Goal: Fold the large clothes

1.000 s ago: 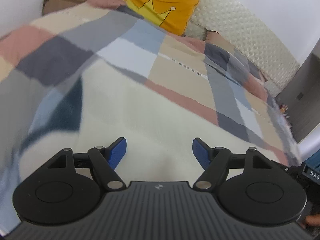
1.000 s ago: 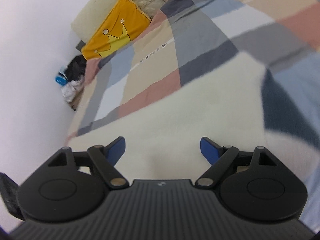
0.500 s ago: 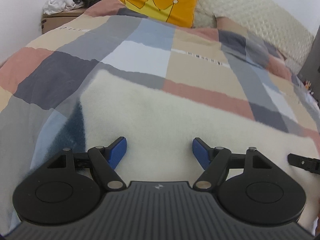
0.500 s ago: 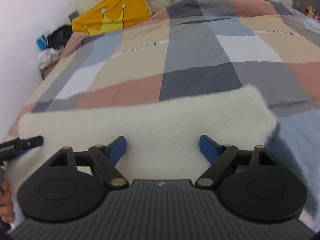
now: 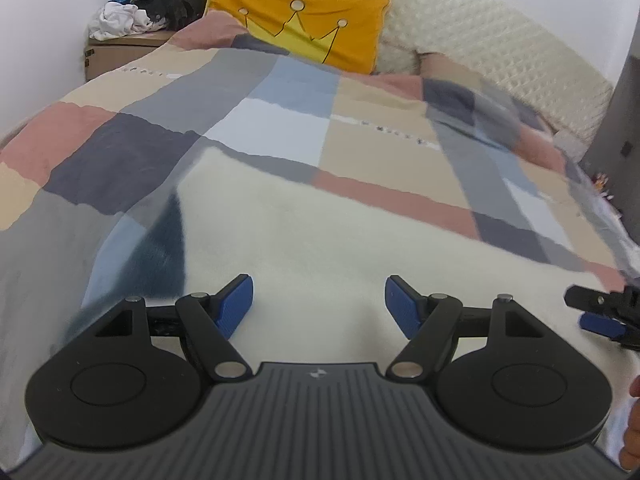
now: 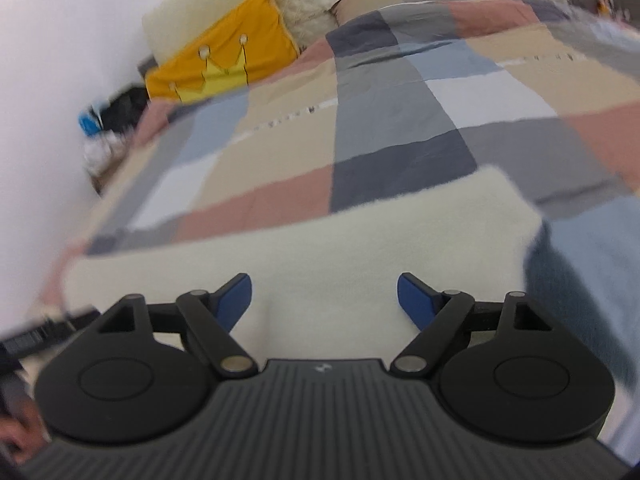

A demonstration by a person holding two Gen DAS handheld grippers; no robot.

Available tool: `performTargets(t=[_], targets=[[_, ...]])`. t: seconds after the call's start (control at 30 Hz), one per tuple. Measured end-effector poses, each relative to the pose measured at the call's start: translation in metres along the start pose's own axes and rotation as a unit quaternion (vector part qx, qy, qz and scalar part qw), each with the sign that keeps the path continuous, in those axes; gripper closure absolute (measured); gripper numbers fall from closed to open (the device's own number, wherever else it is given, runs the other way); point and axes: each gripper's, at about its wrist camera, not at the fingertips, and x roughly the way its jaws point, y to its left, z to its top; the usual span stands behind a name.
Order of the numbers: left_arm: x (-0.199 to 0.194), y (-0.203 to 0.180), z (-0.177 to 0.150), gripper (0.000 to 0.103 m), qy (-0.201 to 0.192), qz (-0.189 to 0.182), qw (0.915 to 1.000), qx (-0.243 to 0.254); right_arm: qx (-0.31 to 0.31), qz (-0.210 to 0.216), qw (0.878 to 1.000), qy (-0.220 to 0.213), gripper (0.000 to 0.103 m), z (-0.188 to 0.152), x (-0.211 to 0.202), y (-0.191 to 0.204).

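Observation:
A cream fleece garment point(image 5: 320, 236) with a dark blue part point(image 5: 160, 248) at its left lies spread on the bed. It also shows in the right wrist view point(image 6: 320, 248), with a blue part point(image 6: 576, 264) at its right. My left gripper point(image 5: 319, 300) is open and empty just above the cream fleece. My right gripper point(image 6: 324, 300) is open and empty above the fleece too. The right gripper's fingertips point(image 5: 592, 304) show at the right edge of the left wrist view.
The bed has a checked quilt point(image 5: 280, 120) in grey, tan, pink and blue. A yellow crown pillow point(image 5: 304, 28) leans on the cream headboard point(image 5: 500, 56). A box with piled clothes point(image 5: 132, 20) stands at the far left by the wall.
Both views have swung and shifted over the fleece; the grippers stay open and empty. The right gripper's fingers now reach further into the left wrist view.

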Motion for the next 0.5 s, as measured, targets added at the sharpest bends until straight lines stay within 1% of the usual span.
performTargets(t=[0.1,0.2,0.3,0.4,0.5], targets=[[-0.025,-0.005,-0.008,0.026,-0.009,-0.014,0.9999,-0.001,0.027,0.021,0.999,-0.006,0.021,-0.005,-0.016,0.001],[-0.046,-0.011,-0.016,0.026,-0.013,-0.02,0.9997,-0.005,0.017,0.019,1.0,-0.012,0.021,-0.015,-0.03,0.009],[-0.064,-0.014,-0.025,0.026,-0.013,-0.037,0.9991,-0.019,0.023,0.031,0.999,-0.012,0.021,-0.024,-0.046,0.014],[-0.076,-0.014,-0.035,0.026,-0.006,-0.053,0.9976,-0.045,0.054,0.06,0.997,0.001,0.021,-0.032,-0.056,0.014],[-0.083,-0.012,-0.048,0.026,0.01,-0.069,0.9946,-0.077,0.092,0.092,0.991,0.022,0.021,-0.044,-0.062,0.013]])
